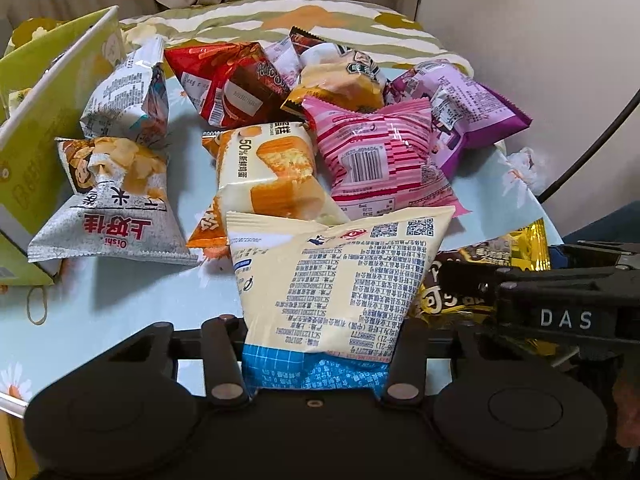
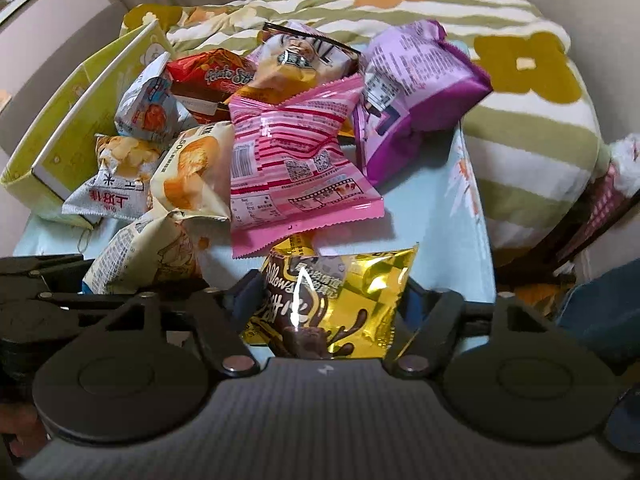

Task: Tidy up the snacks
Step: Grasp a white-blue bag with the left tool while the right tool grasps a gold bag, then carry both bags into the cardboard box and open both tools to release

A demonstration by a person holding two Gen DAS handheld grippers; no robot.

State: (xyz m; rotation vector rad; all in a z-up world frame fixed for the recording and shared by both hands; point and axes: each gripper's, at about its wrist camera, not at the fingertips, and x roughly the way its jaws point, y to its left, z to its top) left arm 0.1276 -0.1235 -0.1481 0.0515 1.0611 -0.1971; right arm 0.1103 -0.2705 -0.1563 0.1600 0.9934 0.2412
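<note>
A heap of snack bags lies on a pale blue floral cloth. My left gripper is shut on a cream and blue snack bag, which also shows in the right wrist view. My right gripper is shut on a gold chocolate snack bag, seen in the left wrist view at the right. Behind lie a pink bag, a purple bag, a red bag, a cake bag and a grey Oishi bag.
A green cardboard box stands open at the left, also in the right wrist view. A striped floral blanket lies behind and to the right. A dark cable runs at the right.
</note>
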